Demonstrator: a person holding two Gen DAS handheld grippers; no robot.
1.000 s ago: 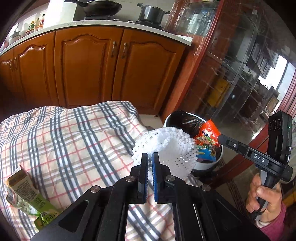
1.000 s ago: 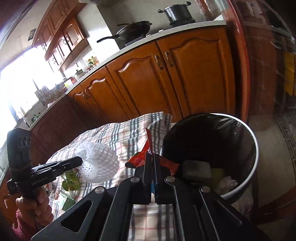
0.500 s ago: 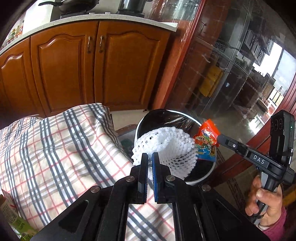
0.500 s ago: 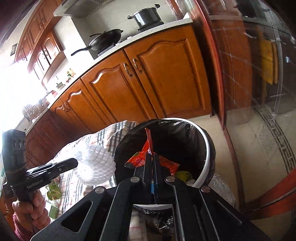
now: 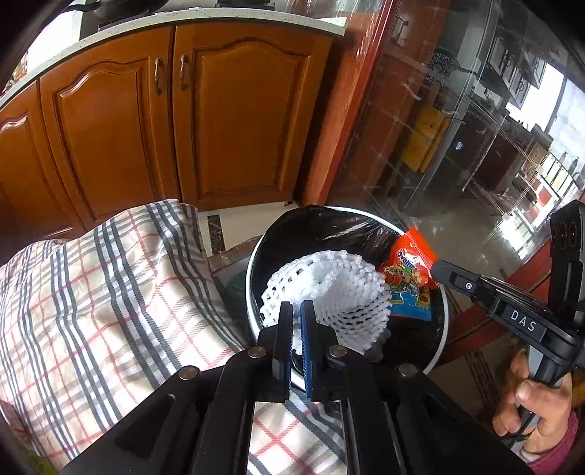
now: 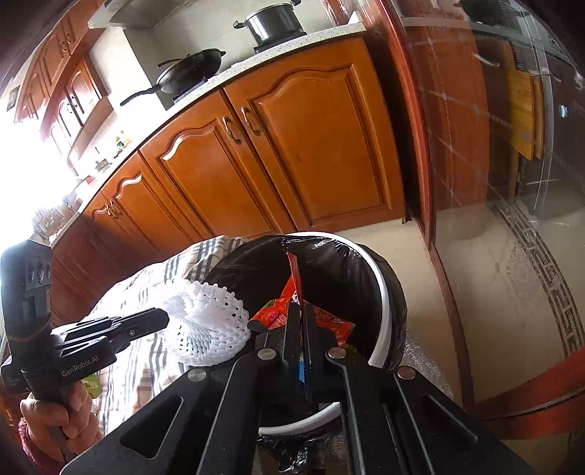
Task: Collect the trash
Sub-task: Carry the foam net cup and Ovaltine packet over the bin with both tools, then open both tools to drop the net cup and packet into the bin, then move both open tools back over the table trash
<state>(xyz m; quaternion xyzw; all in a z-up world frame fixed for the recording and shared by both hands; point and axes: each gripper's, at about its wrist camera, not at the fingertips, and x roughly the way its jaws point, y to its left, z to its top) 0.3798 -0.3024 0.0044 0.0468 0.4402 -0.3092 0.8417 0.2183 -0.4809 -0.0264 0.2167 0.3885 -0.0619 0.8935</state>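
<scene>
Currently both hand-held grippers are over the bin (image 5: 440, 329). My left hand-held gripper (image 5: 297, 310) is clamped on the white foam net (image 5: 329, 292), holding it above the black-lined opening on the near-left side of the rim. My right hand-held gripper (image 6: 300, 310) is pinched shut on the orange snack wrapper (image 6: 292, 292); from the left wrist camera the wrapper (image 5: 411, 281) hangs just beside the net, over the bin's right half. Net (image 6: 208, 321) and wrapper nearly touch, can't tell if they actually do. Bin stands on the floor right at the edge of the bench, which carries a plaid cloth (image 5: 109, 292). Brown cabinets (image 5: 219, 128) behind, pan (image 6: 190, 71) and pot (image 6: 274, 23) up on the stove.
</scene>
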